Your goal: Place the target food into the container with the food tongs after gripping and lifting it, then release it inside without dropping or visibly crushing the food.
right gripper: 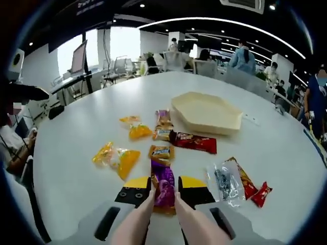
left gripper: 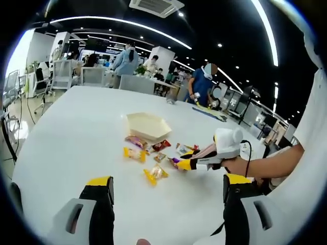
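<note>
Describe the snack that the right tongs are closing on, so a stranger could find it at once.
Start at the cream hexagonal tray on the white table and follow the line of snacks towards the near edge. The last one is a purple packet, lying between the right tongs. It is the only mostly purple wrapper there; its nearest neighbour is small and orange.

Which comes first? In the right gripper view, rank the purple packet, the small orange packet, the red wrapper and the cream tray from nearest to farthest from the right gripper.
1. purple packet: between the jaws of the right gripper.
2. small orange packet: just beyond it.
3. red wrapper: farther, slightly right.
4. cream tray: farthest, at the back.
</note>
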The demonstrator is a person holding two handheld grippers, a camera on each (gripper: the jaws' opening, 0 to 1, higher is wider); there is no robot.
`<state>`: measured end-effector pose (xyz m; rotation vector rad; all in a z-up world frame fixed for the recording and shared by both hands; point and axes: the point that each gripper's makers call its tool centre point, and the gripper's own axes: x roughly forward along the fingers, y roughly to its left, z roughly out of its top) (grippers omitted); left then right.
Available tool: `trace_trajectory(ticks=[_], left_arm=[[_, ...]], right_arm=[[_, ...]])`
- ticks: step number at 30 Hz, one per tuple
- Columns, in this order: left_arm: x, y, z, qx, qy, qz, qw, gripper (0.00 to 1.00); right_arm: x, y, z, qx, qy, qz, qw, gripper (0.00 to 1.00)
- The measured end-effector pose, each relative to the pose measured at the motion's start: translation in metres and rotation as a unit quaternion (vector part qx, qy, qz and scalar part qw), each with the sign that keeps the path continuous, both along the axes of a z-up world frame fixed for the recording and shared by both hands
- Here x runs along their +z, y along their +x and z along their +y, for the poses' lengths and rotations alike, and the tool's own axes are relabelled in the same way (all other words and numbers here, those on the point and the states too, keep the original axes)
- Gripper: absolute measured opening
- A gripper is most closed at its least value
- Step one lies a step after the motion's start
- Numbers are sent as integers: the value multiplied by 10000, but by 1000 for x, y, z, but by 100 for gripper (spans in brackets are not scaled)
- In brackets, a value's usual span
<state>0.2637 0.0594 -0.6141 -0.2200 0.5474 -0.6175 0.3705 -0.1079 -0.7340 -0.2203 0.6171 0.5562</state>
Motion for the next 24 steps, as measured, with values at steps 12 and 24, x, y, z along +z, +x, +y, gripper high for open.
trace_trajectory(ticks=[12, 24], left_arm=[[4, 1, 1, 7, -26, -64, 10000, 85], [8, 2, 4, 73, -50, -153, 9998, 85]], right_arm=[[3, -8, 7, 321, 9, 178, 9993, 19], [25, -12, 3, 244, 250, -8, 9994, 20]])
